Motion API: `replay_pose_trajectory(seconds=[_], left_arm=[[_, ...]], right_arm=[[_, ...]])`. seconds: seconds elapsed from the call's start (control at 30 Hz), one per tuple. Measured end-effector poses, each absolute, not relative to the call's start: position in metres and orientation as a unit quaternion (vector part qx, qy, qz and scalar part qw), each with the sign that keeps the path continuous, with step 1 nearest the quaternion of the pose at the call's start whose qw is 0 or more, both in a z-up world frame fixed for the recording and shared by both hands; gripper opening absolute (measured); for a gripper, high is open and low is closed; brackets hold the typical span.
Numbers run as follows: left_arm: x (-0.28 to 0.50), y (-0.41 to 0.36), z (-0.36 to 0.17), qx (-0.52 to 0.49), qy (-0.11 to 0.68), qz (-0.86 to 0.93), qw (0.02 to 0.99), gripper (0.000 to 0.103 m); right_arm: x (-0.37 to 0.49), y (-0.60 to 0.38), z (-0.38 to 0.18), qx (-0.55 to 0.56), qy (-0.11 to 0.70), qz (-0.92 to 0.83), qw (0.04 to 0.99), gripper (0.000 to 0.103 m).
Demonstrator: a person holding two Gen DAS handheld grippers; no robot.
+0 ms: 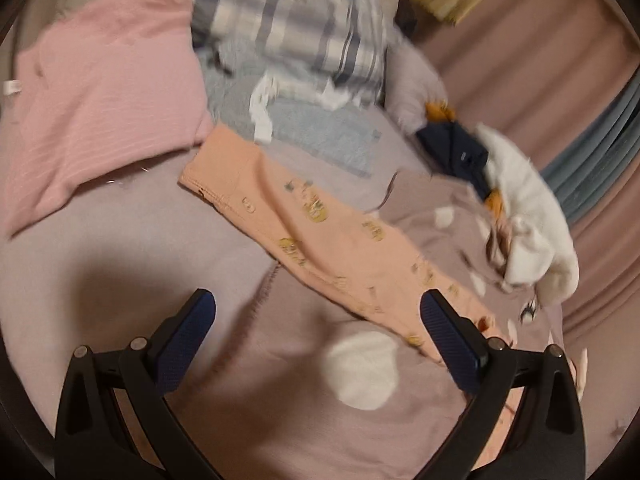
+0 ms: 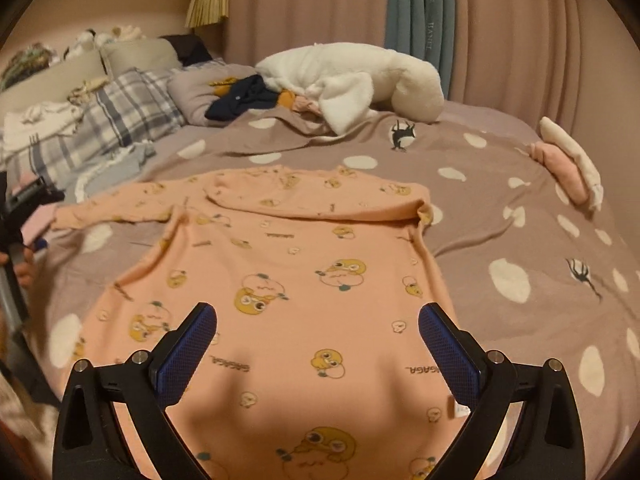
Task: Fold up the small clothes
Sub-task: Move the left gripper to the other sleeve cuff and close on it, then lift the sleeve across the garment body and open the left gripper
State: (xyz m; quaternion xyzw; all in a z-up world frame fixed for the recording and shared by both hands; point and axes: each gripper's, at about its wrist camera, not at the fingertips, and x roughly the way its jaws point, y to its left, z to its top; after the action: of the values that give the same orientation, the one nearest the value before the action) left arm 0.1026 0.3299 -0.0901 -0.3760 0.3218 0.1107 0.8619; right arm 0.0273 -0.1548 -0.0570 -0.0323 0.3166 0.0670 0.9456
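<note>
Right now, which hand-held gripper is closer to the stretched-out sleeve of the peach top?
Left. The left hand-held gripper is open right by the outstretched sleeve. The right hand-held gripper, also open, is over the peach top's body, farther from that sleeve.

- Both views dim, warm pinkish indoor light; no glare.
- Left wrist view: strong motion blur throughout, worst at far plaid pillow (image 1: pixel 296 28); prints on peach shirt (image 1: pixel 320 240) smeared.
- Right wrist view: sharp in centre, shirt (image 2: pixel 280 280) prints legible.
- Soft dark shadows on bedding near left gripper (image 1: pixel 318 312) & on shirt near right gripper (image 2: pixel 318 320).
- Fisheye: curtains (image 2: pixel 500 40) bow at edges, black vignette in corners.
</note>
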Motion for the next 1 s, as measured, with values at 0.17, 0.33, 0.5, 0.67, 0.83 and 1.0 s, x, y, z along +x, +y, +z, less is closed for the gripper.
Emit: replay_pose_trajectory(seconds=[0.17,0.33,0.5,0.67,0.83,1.0], left_arm=[[0.107,0.373,-0.111,-0.480,0.328,0.054,0.812,0.102],[0.113,0.391,-0.112,-0.485,0.314,0.059,0.814,0.101],[0.131,0.405,-0.110,-0.496,0.304,0.071,0.810,0.096],[0.153,0.406,-0.109,-0.441,0.347,0.115,0.819,0.058],[0.164,0.399,-0.110,-0.398,0.367,0.163,0.825,0.008],[0.171,0.374,-0.091,-0.338,0.368,0.181,0.847,0.007]], right_arm=[[0.034,-0.152,-0.068,-0.044,0.340,0.063,0.937,0.101],[0.041,-0.154,-0.076,-0.052,0.356,0.051,0.932,0.101],[0.054,-0.162,-0.088,-0.021,0.383,0.045,0.922,0.101],[0.062,-0.170,-0.100,0.013,0.411,0.043,0.911,0.101],[0.064,-0.176,-0.105,0.022,0.418,0.035,0.908,0.101],[0.066,-0.181,-0.108,0.013,0.420,0.030,0.907,0.101]])
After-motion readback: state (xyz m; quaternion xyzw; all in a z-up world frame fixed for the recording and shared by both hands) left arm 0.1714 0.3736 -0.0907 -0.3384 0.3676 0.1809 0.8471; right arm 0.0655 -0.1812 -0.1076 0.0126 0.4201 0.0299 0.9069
